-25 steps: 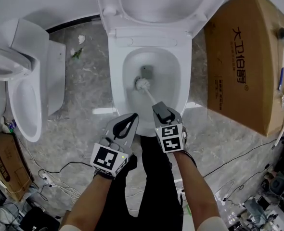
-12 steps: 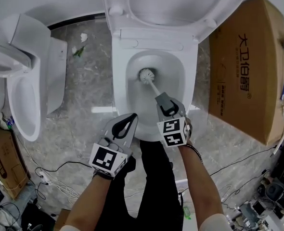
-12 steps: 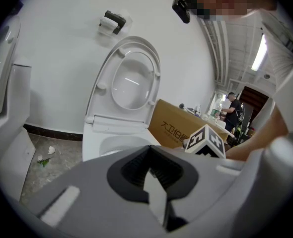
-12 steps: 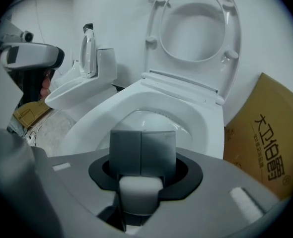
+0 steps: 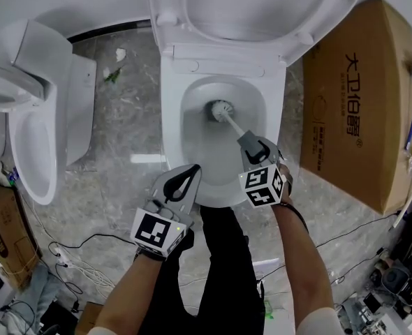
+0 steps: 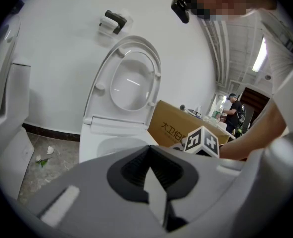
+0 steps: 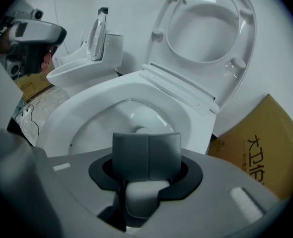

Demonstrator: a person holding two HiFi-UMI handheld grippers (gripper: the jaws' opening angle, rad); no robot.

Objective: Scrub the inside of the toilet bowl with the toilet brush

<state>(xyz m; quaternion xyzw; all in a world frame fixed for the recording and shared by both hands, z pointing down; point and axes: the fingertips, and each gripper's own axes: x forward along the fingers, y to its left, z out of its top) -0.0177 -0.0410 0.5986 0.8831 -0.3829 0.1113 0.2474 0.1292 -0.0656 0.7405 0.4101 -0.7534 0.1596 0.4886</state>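
Toilet brush point(image 5: 225, 114) is clamped by its handle in the right hand-held gripper point(image 5: 252, 144), forearm reaching forward over the front rim. Beside it, the left hand-held gripper point(image 5: 184, 179) hovers with jaws together, empty. The bristle head sits deep in the toilet bowl point(image 5: 172, 121). Beyond, the lid point(image 5: 248, 9) stands raised. A cardboard box point(image 5: 352, 103) and a second toilet point(image 5: 49, 124) flank it on the grey floor point(image 5: 126, 142). The right gripper view hides the bristles.

The bowl point(image 5: 197, 145) is wide open from the top with the lid point(image 5: 248, 5) flipped up. A box point(image 5: 352, 117) sits tight beside its right side, so not much room there. On the left there's a strip of bare floor point(image 5: 126, 124) before the second toilet point(image 5: 49, 110). Inside, the brush point(image 5: 222, 109) takes up the back end.
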